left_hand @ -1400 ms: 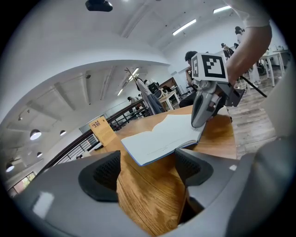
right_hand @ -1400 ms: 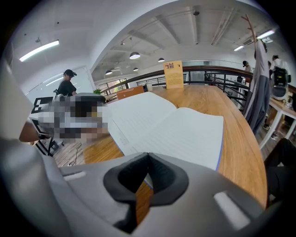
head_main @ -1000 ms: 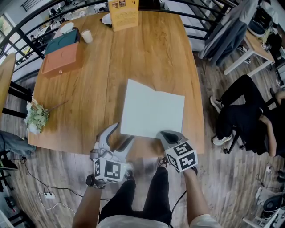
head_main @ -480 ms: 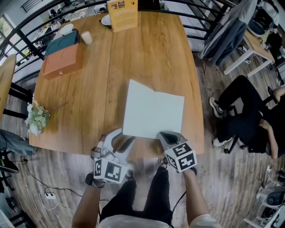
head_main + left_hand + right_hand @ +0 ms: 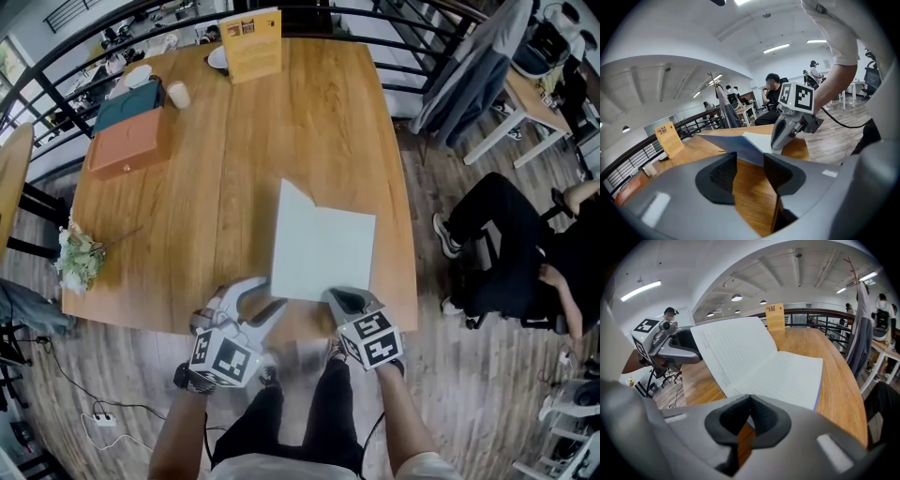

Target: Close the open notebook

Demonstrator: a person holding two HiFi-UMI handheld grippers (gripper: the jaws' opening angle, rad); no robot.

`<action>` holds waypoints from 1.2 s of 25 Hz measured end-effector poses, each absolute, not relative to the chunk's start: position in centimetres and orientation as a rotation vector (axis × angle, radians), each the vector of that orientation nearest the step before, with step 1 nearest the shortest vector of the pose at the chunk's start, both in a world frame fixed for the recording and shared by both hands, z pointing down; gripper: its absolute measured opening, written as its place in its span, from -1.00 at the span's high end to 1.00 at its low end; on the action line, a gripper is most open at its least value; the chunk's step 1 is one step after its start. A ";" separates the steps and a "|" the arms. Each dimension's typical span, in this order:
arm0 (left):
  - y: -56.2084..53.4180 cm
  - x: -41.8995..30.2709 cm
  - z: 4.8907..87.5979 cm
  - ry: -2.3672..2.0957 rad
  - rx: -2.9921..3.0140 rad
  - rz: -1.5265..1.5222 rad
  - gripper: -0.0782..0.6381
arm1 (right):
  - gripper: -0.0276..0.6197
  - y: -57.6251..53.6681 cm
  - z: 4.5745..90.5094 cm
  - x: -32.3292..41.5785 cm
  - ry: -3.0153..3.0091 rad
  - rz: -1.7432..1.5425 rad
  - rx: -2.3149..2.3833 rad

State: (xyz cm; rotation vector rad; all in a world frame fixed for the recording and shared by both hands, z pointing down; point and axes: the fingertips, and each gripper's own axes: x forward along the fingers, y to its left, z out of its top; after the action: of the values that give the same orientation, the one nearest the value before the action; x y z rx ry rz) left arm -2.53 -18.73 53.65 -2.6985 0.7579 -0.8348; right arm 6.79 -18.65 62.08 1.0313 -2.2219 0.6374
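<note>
The notebook [image 5: 323, 248] lies open on the wooden table [image 5: 234, 187] near its front edge. Its left half [image 5: 733, 350] stands tilted up, while the right half lies flat. My left gripper [image 5: 270, 292] is at the lower left corner with its fingertips [image 5: 726, 161] against the bluish cover's underside [image 5: 736, 143]. Its jaws have just been closing but still stand apart, and nothing is pinched between the pads. My right gripper [image 5: 339, 295] is shut, its tips at the notebook's near edge [image 5: 750, 398]. Each gripper shows in the other's view: the left gripper [image 5: 689, 348] and the right gripper [image 5: 780, 138].
At the table's far end stand a yellow sign [image 5: 251, 33], a teal case [image 5: 131, 101], a terracotta case [image 5: 131, 141] and a small cup [image 5: 178, 94]. A bunch of flowers [image 5: 77, 253] lies at the left edge. A person [image 5: 525, 244] sits to the right of the table.
The left gripper's jaws have narrowed and it has moved in toward the notebook's lower left corner. The notebook's left half has risen off the table. The right gripper has stayed put.
</note>
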 end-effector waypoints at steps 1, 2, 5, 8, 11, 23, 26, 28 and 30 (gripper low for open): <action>-18.7 -2.3 53.5 0.748 -2.702 -0.834 0.25 | 0.91 -18.6 61.8 7.2 -2.227 0.636 1.052; -18.7 -2.0 53.4 0.738 -2.707 -0.833 0.25 | 0.91 -18.6 61.3 7.7 -2.234 0.634 1.078; -18.6 -0.7 53.2 0.700 -2.718 -0.824 0.25 | 0.91 -18.7 59.7 9.6 -2.248 0.629 1.163; -18.6 0.7 53.1 0.671 -2.724 -0.810 0.25 | 0.91 -18.9 58.5 11.4 -2.253 0.631 1.226; -18.4 2.1 53.1 0.644 -2.728 -0.808 0.25 | 0.91 -19.1 57.4 12.9 -2.259 0.634 1.281; -19.8 6.0 53.2 0.700 -2.789 -0.732 0.42 | 0.91 -18.2 57.2 17.5 -2.214 0.671 1.401; -19.9 7.0 53.8 0.704 -2.815 -0.728 0.55 | 0.91 -18.1 57.1 18.3 -2.206 0.675 1.419; -20.0 7.7 54.3 0.706 -2.822 -0.738 0.59 | 0.91 -18.0 57.0 18.8 -2.203 0.678 1.427; -20.4 8.2 54.9 0.736 -2.825 -0.757 0.63 | 0.91 -18.0 56.9 19.3 -2.207 0.689 1.435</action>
State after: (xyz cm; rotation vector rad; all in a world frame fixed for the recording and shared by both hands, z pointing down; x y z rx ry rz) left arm 8.22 -20.44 54.94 -2.8246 0.7359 -0.7566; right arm 19.25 -17.96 56.92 1.4355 -2.2069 0.6893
